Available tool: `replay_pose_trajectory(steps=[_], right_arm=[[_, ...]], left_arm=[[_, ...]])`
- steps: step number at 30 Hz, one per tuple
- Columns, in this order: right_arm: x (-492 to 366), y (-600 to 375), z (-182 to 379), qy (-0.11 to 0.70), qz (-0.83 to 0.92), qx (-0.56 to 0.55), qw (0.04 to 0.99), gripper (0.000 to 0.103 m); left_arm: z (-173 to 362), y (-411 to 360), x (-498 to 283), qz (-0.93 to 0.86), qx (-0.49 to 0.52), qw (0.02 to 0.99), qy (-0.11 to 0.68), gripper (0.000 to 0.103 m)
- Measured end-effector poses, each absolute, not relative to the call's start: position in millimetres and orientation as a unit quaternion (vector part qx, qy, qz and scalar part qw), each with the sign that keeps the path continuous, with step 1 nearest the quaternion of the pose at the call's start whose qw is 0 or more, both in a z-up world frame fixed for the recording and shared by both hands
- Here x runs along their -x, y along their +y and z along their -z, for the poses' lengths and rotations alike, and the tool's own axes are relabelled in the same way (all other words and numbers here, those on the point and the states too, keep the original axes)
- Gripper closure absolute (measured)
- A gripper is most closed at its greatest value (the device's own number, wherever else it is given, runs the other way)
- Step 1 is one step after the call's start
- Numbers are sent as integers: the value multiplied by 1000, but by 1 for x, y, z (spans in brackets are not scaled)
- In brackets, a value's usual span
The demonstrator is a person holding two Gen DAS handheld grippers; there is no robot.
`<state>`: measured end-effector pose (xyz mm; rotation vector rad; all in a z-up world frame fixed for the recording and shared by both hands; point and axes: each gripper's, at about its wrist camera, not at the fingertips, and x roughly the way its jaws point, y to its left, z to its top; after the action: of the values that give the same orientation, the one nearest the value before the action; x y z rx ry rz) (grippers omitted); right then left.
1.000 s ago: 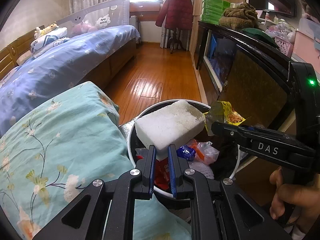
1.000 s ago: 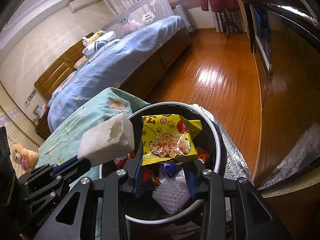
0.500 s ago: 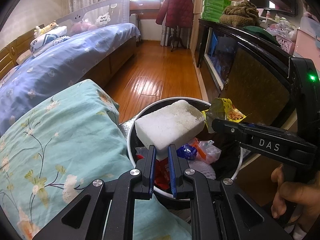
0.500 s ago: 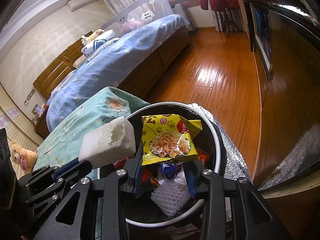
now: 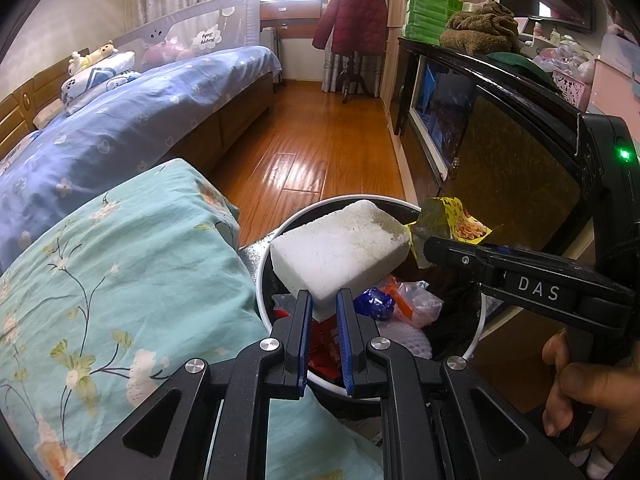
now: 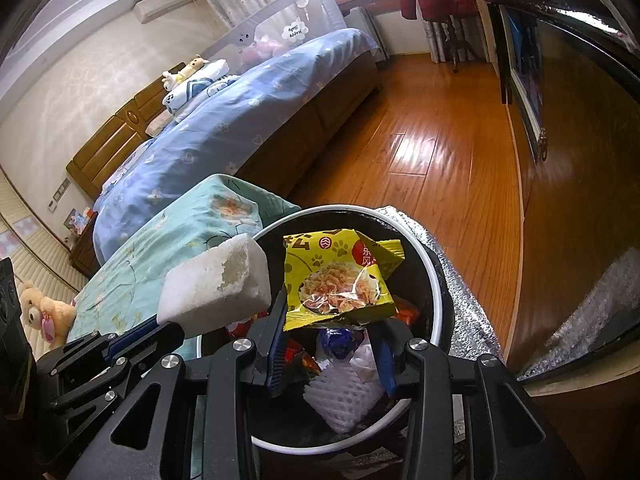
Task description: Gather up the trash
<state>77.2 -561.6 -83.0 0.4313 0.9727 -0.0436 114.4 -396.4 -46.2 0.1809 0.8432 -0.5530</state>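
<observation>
My left gripper (image 5: 323,300) is shut on a white foam block (image 5: 339,247) and holds it above the left rim of a round white-rimmed trash bin (image 5: 267,259). The block also shows in the right wrist view (image 6: 214,286). My right gripper (image 6: 334,322) is shut on a yellow snack packet (image 6: 340,280) and holds it over the bin (image 6: 438,304). The packet's edge shows in the left wrist view (image 5: 454,220). Wrappers and a white foam net (image 6: 344,394) lie inside the bin.
A teal floral quilt (image 5: 112,280) lies left of the bin, with a blue-covered bed (image 5: 132,120) behind. A dark cabinet (image 5: 508,168) stands to the right. Wooden floor (image 5: 320,148) stretches ahead to a coat stand (image 5: 352,32).
Both grippers keep their hold over the bin. Both views have shifted only slightly.
</observation>
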Motion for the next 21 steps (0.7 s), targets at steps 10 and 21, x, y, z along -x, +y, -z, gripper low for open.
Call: replay_pose_trajectory(steps=[10,21], right_arm=[[-72,-560,76,459,26,-218,861,42],[-25,-515,40,404,5,-231,885,21]], left_arm=[[39,-379,-109,260,-67,873,408,73],[23,-301,-51,214,0,902,375,41]])
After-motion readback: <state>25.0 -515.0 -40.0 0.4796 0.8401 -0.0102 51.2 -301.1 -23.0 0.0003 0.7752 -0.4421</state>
